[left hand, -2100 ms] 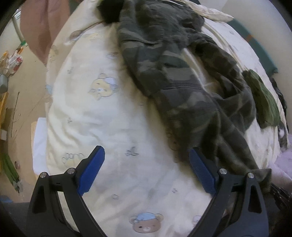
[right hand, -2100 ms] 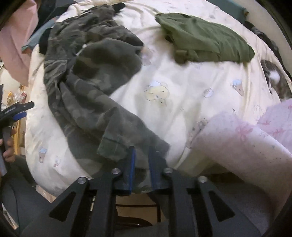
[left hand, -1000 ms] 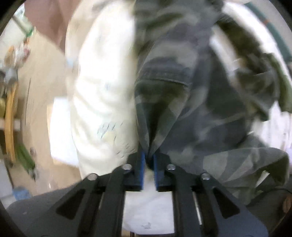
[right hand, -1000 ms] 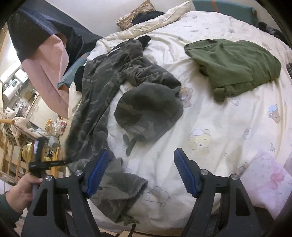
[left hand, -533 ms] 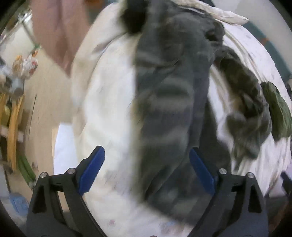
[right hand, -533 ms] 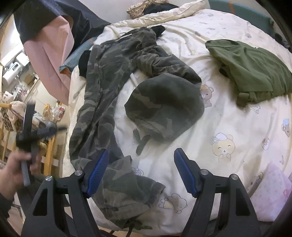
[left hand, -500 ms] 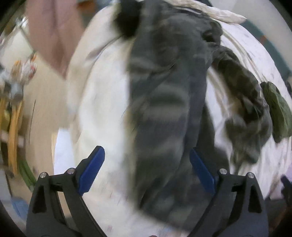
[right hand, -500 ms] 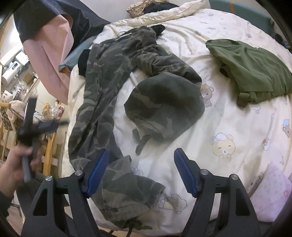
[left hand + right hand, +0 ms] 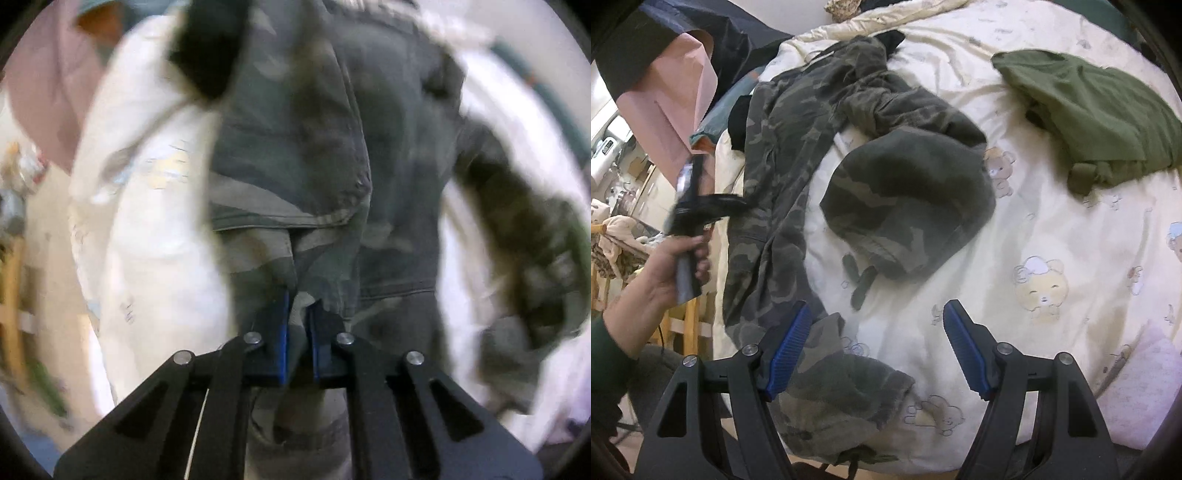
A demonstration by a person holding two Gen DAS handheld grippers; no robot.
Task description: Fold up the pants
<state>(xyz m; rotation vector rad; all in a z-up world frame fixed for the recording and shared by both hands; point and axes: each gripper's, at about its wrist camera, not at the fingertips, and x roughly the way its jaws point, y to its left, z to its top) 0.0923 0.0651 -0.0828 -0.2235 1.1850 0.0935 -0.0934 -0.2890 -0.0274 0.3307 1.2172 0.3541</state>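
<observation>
Here, left tongs (image 9: 297, 325): clamped tight on a fold of the camouflage pants (image 9: 783, 177), the blue pads (image 9: 282, 328) nearly meeting with cloth pinched between them; the left-wrist view is smeared by blur.
Left tongs from across the bed: in the right-wrist view they show dark and blurred at the bed's left edge (image 9: 701, 206), gripped by the person's left hand (image 9: 676, 258), their tip against the edge of the pants.
Right tongs (image 9: 877, 349): spread wide and holding nothing, hanging over the near side of the bed.
Right tongs, left pad (image 9: 788, 347): over the lower stretch of the pants; whether it touches the cloth I cannot tell.
Right tongs, right pad (image 9: 964, 350): over bare cover, apart from the pants.
Pants, lie: sprawled on the left half of the bed, one leg running from the far pillow end down to the near edge, where the cuff hangs over.
Pants, other leg: doubled over into a rounded heap in the middle, beyond the gap of the right tongs.
Bed cover (image 9: 1052, 240): cream with small bear prints, rumpled.
Green garment (image 9: 1089, 110): bunched on the far right of the bed, well apart from the pants.
Pink cloth (image 9: 672, 96): hanging at the left beside the bed.
</observation>
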